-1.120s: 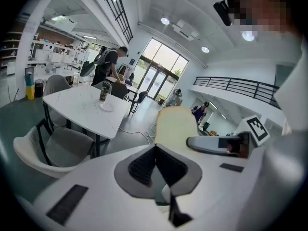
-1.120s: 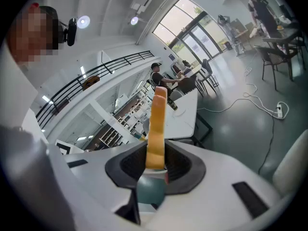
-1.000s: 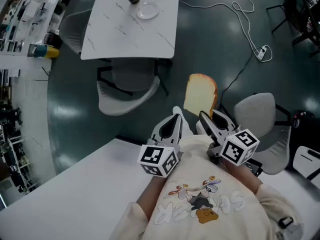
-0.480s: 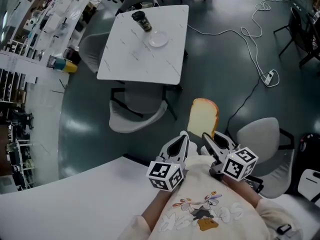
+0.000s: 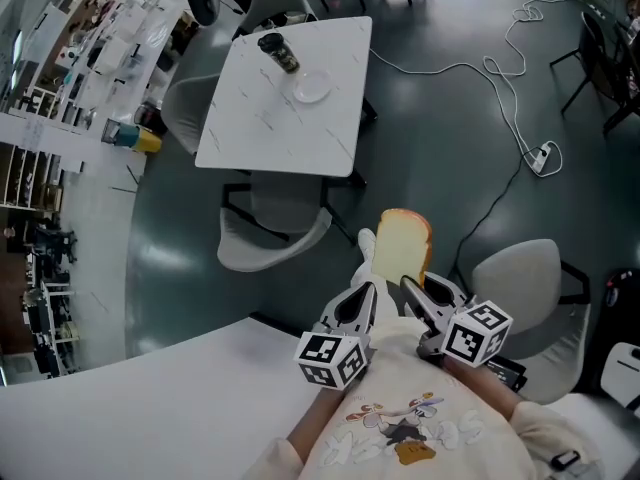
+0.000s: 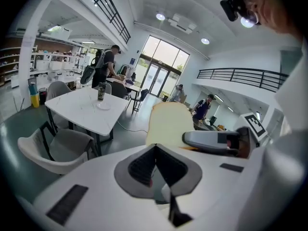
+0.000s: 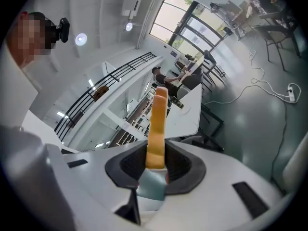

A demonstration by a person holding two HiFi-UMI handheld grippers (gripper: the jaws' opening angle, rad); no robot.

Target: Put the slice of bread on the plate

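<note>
One slice of bread (image 5: pixel 401 248), centre frame, stood clamped in the right gripper (image 5: pixel 418 288). The left gripper (image 5: pixel 361 293) was closed, empty. One plate (image 5: pixel 311 89) lay on the upper table (image 5: pixel 262 133).

cream cartoon-print shirt (image 5: pixel 420 430), white left gripper (image 5: pixel 360 288), white right gripper (image 5: pixel 412 286), black-and-white marker cubes (image 5: pixel 327 356)

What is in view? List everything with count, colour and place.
slice of bread: one, pale, tan crust, in the right tool.
plate: one, white, on the far table.
far table: one, white, across the floor.
cup: one, dark, beside the plate.
chairs: at least three, grey, by the far table and at right.
cable: one, white, on the floor.
near table: one, white, bottom left.
left tool: one, white, shut, empty.
right tool: one, white, shut on the slice of bread.
</note>
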